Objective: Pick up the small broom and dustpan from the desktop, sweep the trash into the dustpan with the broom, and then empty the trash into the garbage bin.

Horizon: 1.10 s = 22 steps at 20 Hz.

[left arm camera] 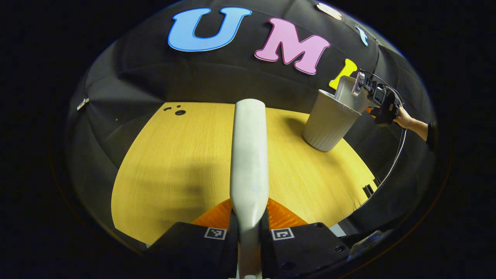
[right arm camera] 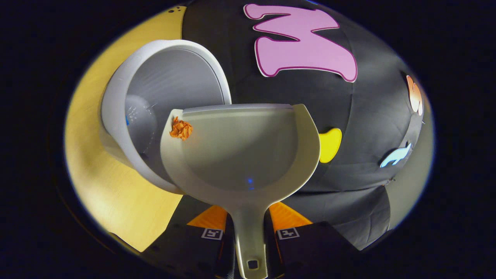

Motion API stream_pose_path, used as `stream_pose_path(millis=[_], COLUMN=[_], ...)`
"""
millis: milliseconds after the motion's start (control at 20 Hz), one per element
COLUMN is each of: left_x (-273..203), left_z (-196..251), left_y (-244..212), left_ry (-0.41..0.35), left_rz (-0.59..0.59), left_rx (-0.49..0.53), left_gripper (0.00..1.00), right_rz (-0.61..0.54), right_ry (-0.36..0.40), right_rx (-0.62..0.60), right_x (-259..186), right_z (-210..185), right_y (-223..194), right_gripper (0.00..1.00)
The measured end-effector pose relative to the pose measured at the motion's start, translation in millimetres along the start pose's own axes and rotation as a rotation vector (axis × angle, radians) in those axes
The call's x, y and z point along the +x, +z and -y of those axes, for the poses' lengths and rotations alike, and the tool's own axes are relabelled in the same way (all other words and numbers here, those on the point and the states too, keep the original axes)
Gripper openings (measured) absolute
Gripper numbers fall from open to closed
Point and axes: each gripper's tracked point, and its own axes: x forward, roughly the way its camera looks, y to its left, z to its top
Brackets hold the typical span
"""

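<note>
We take the emptying step to be under way. The dustpan (right arm camera: 244, 151) is held out by its handle, its front lip beside the mouth of the garbage bin (right arm camera: 155, 100), and one orange crumpled scrap (right arm camera: 181, 129) sits on the pan's corner nearest the bin's rim. So the scrap looks swept up, as far as we can judge, but not yet dropped: it is on the pan, not in the bin.

In the right gripper view the bin's opening faces us. Its inner wall is pale and ribbed, with a clear glint low down that could be a liner or a wrapper; we cannot tell which. A small blue speck shows against the inner wall, too small to name. The pan holds nothing else that we can see.

The right tongs (right arm camera: 250, 232) are closed on the dustpan's handle, both fingers pressing its sides. The left tongs (left arm camera: 248, 232) are likewise clamped on the white broom (left arm camera: 248, 155), which points out over the yellow counter (left arm camera: 174, 166), well apart from the bin. In the left gripper view the bin (left arm camera: 329, 124) stands on the counter's far corner, with the pan at its rim and a hand (left arm camera: 403, 118) behind it. We see no trash on the counter there.

What seems left: tip the pan further so the scrap slides into the bin.
</note>
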Motion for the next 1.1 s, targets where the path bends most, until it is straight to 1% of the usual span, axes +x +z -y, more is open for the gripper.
stream_pose_path(millis=[50, 100, 150, 250, 350, 400, 450, 650, 750, 850, 950, 1000, 1050, 1100], left_x=[0.4, -0.3, 0.6, 2.5, 6.2, 6.6, 8.7, 12.0, 13.6, 14.3, 14.7, 13.8, 13.6, 12.3], left_z=[1.9, 2.8, 4.7, 8.8, 13.7, 15.3, 17.7, 25.0, 26.4, 26.2, 23.6, 21.5, 20.7, 18.4], left_y=[0.7, 1.8, 1.6, 1.1, 1.1, 2.6, 4.6, 14.4, 17.0, 17.3, 17.0, 18.0, 18.2, 19.2], left_ry=[0.002, 0.004, 0.006, 0.001, -0.006, -0.010, -0.013, -0.024, -0.026, -0.028, -0.025, -0.022, -0.018, -0.011], left_rz=[0.000, 0.002, 0.001, -0.003, -0.010, -0.010, -0.008, 0.005, 0.009, 0.007, 0.006, 0.009, 0.013, 0.019], left_rx=[0.001, 0.002, 0.001, -0.008, -0.015, -0.013, -0.007, 0.002, 0.004, 0.000, -0.011, -0.017, -0.021, -0.023], left_gripper=[0.27, 0.27, 0.27, 0.27, 0.28, 0.28, 0.28, 0.27, 0.28, 0.27, 0.28, 0.28, 0.28, 0.28], right_rz=[-0.004, -0.005, -0.010, 0.000, 0.029, 0.047, 0.066, 0.085, 0.081, 0.063, 0.047, 0.044, 0.039, 0.037], right_ry=[0.018, 0.022, 0.004, -0.052, -0.100, -0.115, -0.120, -0.107, -0.091, -0.064, -0.038, -0.025, -0.007, 0.019], right_rx=[0.023, 0.052, 0.071, 0.058, 0.003, -0.031, -0.053, -0.077, -0.071, -0.028, 0.042, 0.096, 0.166, 0.250], right_x=[-1.7, -3.6, -0.4, 1.4, 4.9, 7.6, 7.8, 6.8, 6.8, 6.9, 5.9, 3.5, 1.2, -5.7], right_z=[-1.0, 3.0, 7.4, 20.2, 37.1, 44.0, 46.6, 38.9, 36.1, 33.1, 35.1, 36.8, 35.8, 36.4], right_y=[2.0, 4.1, 5.3, 11.1, 21.7, 27.8, 32.1, 40.8, 40.3, 36.6, 33.7, 32.4, 32.2, 34.4], right_gripper=[0.35, 0.32, 0.35, 0.35, 0.35, 0.31, 0.35, 0.36, 0.35, 0.35, 0.35, 0.36, 0.39, 0.39])
